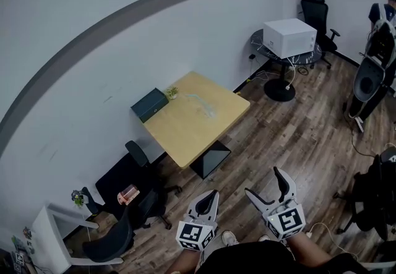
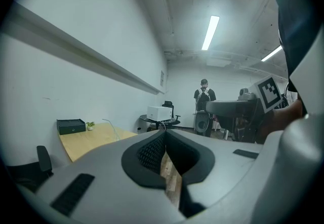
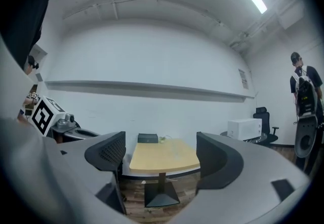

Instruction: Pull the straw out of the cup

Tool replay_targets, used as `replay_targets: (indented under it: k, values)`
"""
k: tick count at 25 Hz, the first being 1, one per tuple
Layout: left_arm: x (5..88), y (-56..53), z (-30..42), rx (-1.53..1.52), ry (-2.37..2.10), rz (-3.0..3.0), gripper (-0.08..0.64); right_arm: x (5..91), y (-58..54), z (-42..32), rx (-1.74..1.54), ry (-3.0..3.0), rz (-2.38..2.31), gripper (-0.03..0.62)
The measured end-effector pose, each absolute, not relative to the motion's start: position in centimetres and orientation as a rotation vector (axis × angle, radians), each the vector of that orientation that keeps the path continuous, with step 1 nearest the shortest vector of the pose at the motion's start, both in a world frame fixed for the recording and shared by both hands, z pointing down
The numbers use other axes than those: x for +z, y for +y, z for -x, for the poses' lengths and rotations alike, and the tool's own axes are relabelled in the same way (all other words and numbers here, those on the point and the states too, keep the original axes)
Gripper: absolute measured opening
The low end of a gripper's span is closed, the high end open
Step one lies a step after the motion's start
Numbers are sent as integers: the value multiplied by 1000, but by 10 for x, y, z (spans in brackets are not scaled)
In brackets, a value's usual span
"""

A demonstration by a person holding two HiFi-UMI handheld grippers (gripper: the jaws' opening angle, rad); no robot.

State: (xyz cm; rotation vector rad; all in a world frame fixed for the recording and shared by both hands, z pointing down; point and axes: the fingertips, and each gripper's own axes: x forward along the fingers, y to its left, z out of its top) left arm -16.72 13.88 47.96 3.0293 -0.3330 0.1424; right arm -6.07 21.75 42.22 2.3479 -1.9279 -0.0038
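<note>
Over the wood floor [image 1: 297, 137], the left gripper [image 1: 213, 193] is pressed together, the right gripper [image 1: 263, 181] spread.

Ceiling tube lights [image 2: 211, 32] give even, cool, fairly dim illumination. Both gripper views show strong fisheye curvature and black corners. The left gripper [image 2: 164, 142] appears soft-focused near the lens.

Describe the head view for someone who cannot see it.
Two handheld grippers sit at the bottom, the left gripper shut, the right gripper open and empty. Farther off, a wooden table by the wall bears a dark box and small plant.
</note>
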Motion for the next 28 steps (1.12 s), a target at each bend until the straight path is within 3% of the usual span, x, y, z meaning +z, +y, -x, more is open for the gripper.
replay_targets:
  k: [9,28]
  values:
    - [484,114,168,156,-346,-3020,20,430,198,59,7,-1894,-2333,597]
    - [488,55,57,207,-476,-3006,20,458,120,-69,100,-2012,-2258,590]
